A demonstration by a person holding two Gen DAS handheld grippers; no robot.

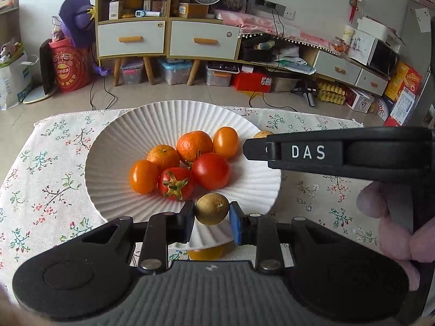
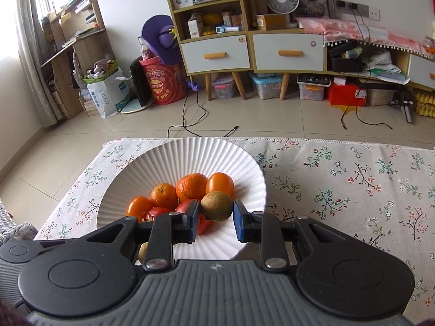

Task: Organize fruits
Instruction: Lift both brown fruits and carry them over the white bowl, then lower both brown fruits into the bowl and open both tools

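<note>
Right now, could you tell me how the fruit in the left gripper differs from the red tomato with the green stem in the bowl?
1. The brown fruit is dull olive-brown; the stemmed tomato is glossy red.
2. The brown fruit is clamped in the left gripper above the bowl; the stemmed tomato rests in the bowl among other fruit.
3. The stemmed tomato shows a green calyx; the brown fruit shows none.
Both are roundish.

Tiled floor (image 2: pixel 244 119), wooden shelving (image 2: pixel 214 24), curtained window (image 2: pixel 27 27)

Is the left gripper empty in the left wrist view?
No, the left gripper is shut on a small brown fruit above the white plate's near rim.
</note>
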